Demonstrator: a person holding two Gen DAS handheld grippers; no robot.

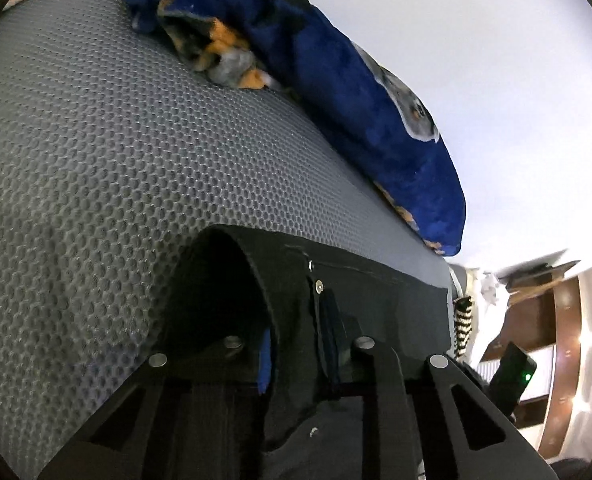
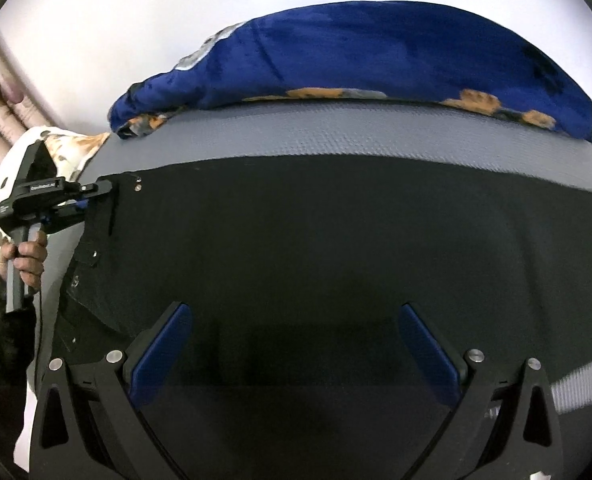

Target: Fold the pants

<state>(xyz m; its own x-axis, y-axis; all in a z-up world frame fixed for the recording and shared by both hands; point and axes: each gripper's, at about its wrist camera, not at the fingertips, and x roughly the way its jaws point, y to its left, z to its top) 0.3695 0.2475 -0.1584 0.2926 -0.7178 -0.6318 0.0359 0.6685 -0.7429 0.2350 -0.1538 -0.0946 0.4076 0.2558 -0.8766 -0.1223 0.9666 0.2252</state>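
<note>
My left gripper (image 2: 90, 200) has its jaws clamped on the waistband corner of the black pants (image 2: 316, 240), at about nine o'clock in the right wrist view, a hand (image 2: 26, 258) gripping its handle. The pants lie spread flat across the grey honeycomb mattress (image 1: 96, 140), with a blue blanket (image 2: 376, 56) bunched beyond them at twelve o'clock. My right gripper (image 2: 296, 344) hovers over the dark cloth at six o'clock, its jaws wide apart with nothing pinched between the blue pads (image 2: 162, 356).

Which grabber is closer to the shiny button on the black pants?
Left. The left gripper pinches the pants waistband right beside the button. The right gripper hangs open over the plain middle of the pants, far from it.
</note>
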